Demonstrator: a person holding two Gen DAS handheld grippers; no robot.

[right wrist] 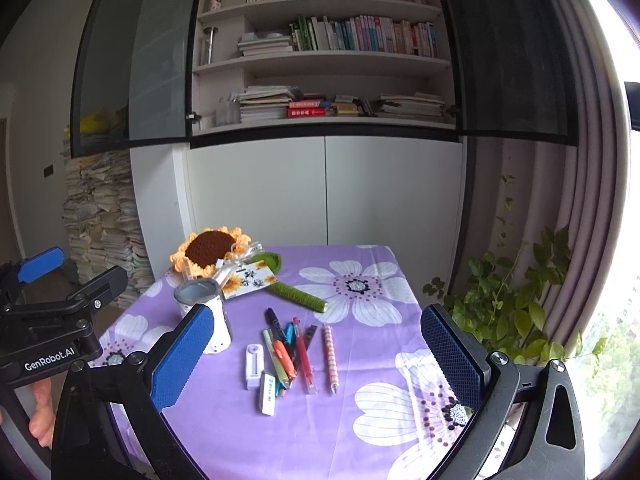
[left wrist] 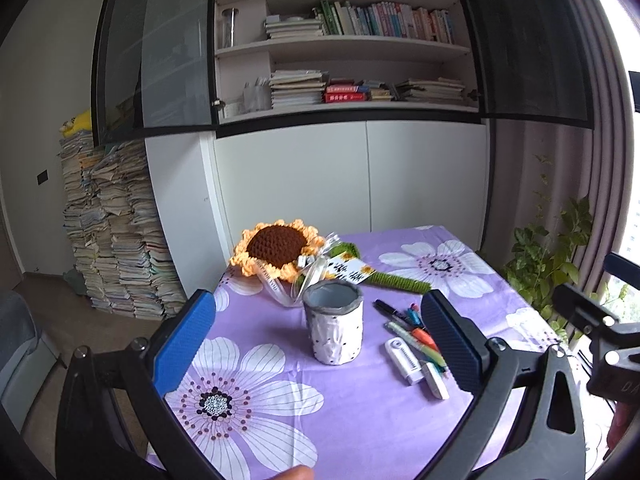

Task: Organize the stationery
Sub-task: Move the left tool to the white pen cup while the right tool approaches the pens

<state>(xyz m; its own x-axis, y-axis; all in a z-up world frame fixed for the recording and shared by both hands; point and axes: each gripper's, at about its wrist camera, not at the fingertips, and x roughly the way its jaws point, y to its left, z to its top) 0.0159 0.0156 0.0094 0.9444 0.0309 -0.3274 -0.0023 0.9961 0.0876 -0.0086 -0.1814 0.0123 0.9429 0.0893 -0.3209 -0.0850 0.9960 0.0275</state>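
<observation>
Hovering: both grippers (left wrist: 320, 344) (right wrist: 316, 356) agape, empty; pens (right wrist: 296, 356) ahead, beside cup (left wrist: 333, 328).

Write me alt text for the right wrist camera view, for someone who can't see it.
The open right gripper hovers, holding nothing, above a purple floral tablecloth where a loose cluster of coloured pens and two white erasers lie. A white dotted pen cup stands upright to their left, with a crocheted sunflower behind it and a bookshelf beyond.
</observation>
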